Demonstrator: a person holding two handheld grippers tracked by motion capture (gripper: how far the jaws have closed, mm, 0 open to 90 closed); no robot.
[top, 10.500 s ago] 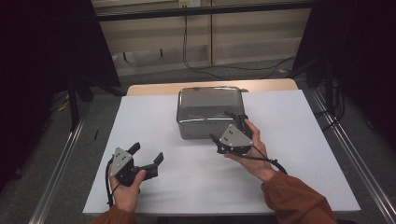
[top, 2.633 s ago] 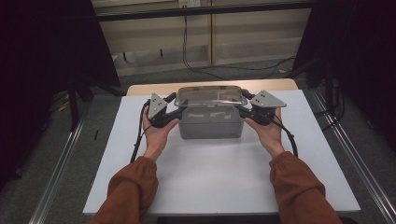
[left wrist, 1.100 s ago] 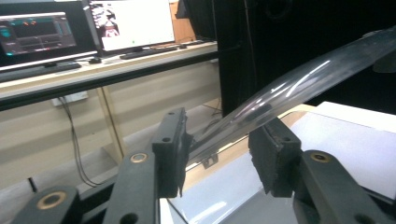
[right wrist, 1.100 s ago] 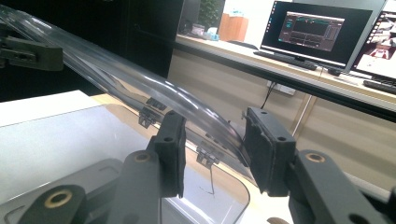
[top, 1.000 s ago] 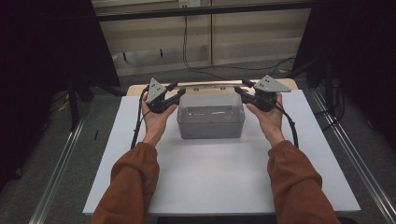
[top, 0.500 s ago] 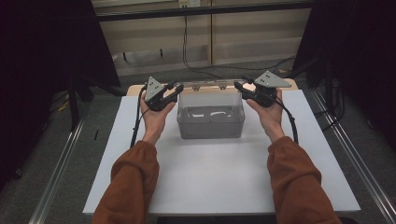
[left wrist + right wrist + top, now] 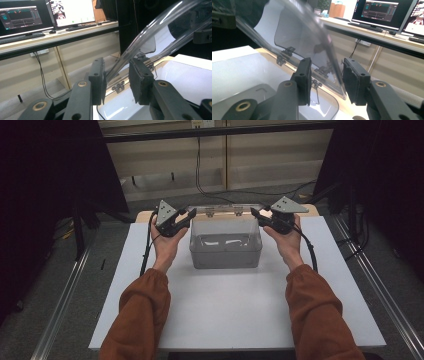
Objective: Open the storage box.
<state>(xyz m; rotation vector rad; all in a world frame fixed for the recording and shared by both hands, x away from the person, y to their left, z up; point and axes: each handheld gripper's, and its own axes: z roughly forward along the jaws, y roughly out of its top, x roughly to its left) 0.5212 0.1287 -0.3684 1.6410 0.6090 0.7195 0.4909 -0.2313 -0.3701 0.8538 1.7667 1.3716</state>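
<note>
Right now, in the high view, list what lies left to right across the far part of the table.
Left gripper → clear lid raised over the grey box → right gripper.

We see the box (image 7: 226,251) mid-table (image 7: 230,320), its lid (image 7: 225,211) raised behind, seemingly hinged there; left gripper (image 7: 186,216) and right gripper (image 7: 257,213) flank the lid.

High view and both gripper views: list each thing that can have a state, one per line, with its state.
Clear plastic hinged lid: raised, tilted up on its rear hinges.
Grey rectangular plastic box: open, upright on the white table.
Left gripper: jaws apart, lid edge between them.
Right gripper: jaws apart, lid edge between them.
Computer monitors: switched on.
</note>
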